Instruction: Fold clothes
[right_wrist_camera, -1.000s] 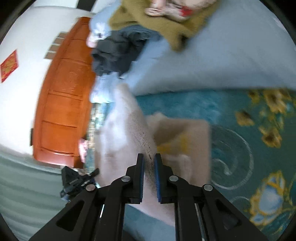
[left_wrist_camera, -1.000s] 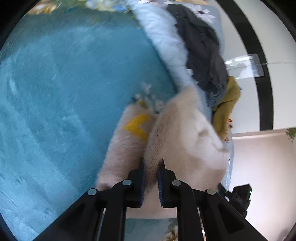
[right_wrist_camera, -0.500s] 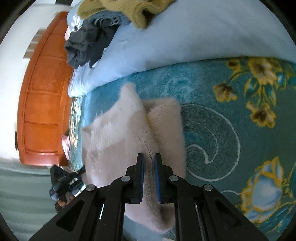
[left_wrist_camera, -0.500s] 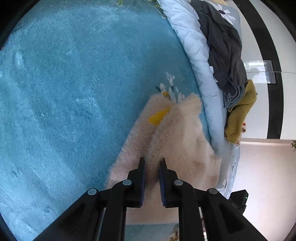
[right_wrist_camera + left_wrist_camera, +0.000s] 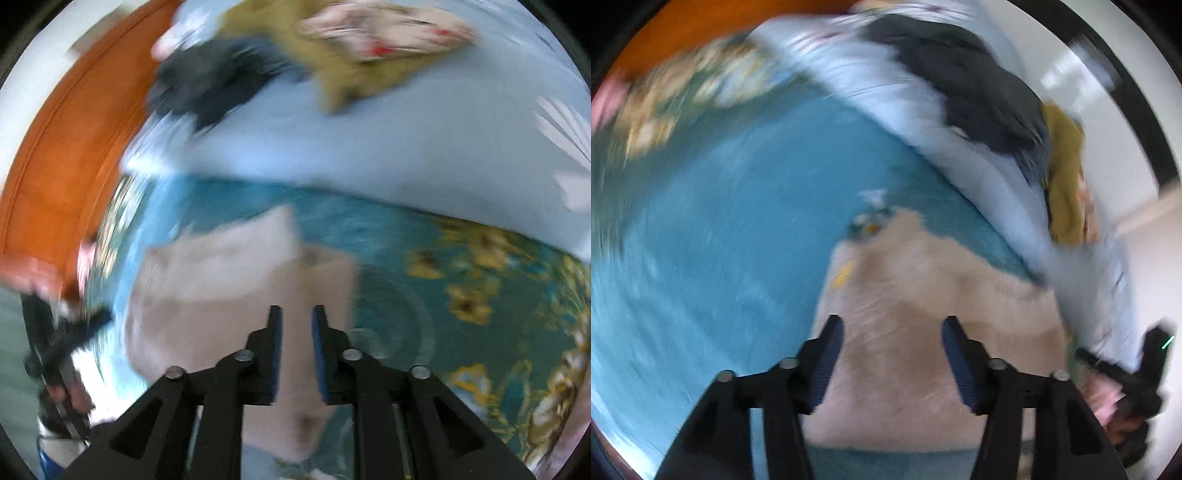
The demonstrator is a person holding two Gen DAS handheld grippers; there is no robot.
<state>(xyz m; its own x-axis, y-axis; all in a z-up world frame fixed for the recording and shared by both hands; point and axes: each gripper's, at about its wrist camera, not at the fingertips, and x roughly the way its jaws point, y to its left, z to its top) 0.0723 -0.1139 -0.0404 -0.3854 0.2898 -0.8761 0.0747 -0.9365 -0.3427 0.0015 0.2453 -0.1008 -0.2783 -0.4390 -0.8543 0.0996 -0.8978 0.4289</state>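
2 blurred views: teal floral blanket (image 5: 713,236), orange wooden headboard (image 5: 62,155).

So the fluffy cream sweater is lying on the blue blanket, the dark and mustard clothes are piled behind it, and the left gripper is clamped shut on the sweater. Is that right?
Not quite. The left gripper is open, its fingers spread wide above the cream sweater, as the left wrist view shows. The rest holds: the sweater lies on the blue blanket, with the dark clothes and mustard garment piled behind it.
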